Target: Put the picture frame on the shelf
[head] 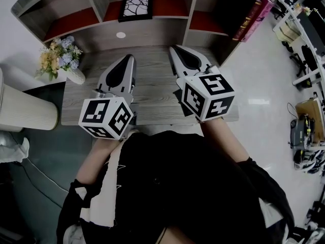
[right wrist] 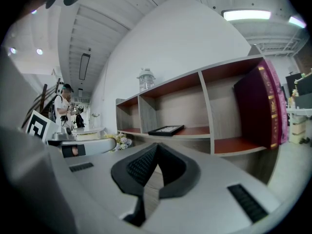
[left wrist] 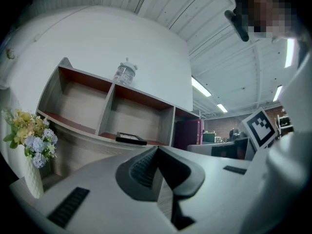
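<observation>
Both tongs are shut and hold nothing, and the picture frame lies on the shelf ahead of them.

The left tongs and the right tongs sit side by side over the wooden table, with their tips pointing at the shelf. Each pair has its jaws pressed together with nothing in between. Straight ahead of the tips, the picture frame lies flat in the middle box of the shelf, well apart from both tongs. Past the right tongs, dark red books stand in the right box. Out to the side of the left tongs, flowers stand in a white vase at the table's corner. A clear jar stands on top of the shelf.
</observation>
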Demonstrator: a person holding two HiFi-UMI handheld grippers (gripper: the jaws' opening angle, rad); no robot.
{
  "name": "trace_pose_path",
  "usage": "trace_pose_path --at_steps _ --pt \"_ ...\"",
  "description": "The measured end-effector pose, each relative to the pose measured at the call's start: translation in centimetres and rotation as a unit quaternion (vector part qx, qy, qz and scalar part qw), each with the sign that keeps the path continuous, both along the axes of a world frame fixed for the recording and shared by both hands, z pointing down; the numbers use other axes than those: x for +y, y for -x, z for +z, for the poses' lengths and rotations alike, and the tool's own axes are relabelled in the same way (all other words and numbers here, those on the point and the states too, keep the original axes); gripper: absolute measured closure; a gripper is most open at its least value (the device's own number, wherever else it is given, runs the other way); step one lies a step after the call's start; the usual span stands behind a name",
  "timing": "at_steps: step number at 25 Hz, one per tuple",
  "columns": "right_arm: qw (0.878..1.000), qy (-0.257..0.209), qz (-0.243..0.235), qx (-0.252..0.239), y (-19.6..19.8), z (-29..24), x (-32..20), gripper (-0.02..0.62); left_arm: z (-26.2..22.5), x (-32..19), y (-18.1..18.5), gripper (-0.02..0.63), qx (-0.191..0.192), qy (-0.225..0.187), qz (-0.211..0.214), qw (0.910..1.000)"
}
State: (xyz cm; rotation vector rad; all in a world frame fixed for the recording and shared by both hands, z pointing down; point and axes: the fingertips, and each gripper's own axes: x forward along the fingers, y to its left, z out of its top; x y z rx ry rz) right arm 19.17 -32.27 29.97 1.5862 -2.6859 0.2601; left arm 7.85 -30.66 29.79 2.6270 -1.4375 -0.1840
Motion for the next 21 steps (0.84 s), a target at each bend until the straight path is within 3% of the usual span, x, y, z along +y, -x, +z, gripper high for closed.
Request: trace_pose_path --at_steps 21 --pt "1.0 0.001 -0.001 0.0 0.06 0.16 0.21 0.592 0.1 0.18 -0.05 0.594 0.0 0.0 0.001 1.0"
